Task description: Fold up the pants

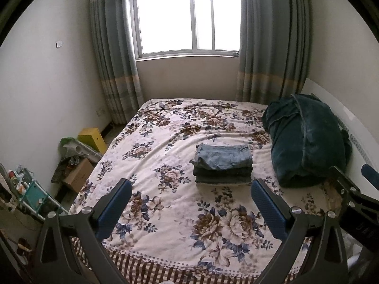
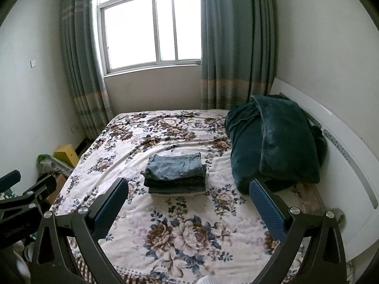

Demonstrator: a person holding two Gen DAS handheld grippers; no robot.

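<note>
A stack of folded pants (image 1: 222, 164) lies in the middle of the floral bed cover (image 1: 165, 213): light blue jeans on top, darker pairs beneath. It also shows in the right wrist view (image 2: 176, 174). My left gripper (image 1: 191, 191) is open and empty, held above the near part of the bed, short of the stack. My right gripper (image 2: 189, 189) is open and empty too, just short of the stack. The right gripper shows at the right edge of the left wrist view (image 1: 355, 189).
A dark green bundled blanket (image 1: 308, 142) lies at the right by the white headboard (image 2: 343, 153). Left of the bed on the floor stand a yellow box (image 1: 93, 138), a cardboard box (image 1: 78, 175) and clutter. A window with curtains (image 1: 113, 71) is behind the bed.
</note>
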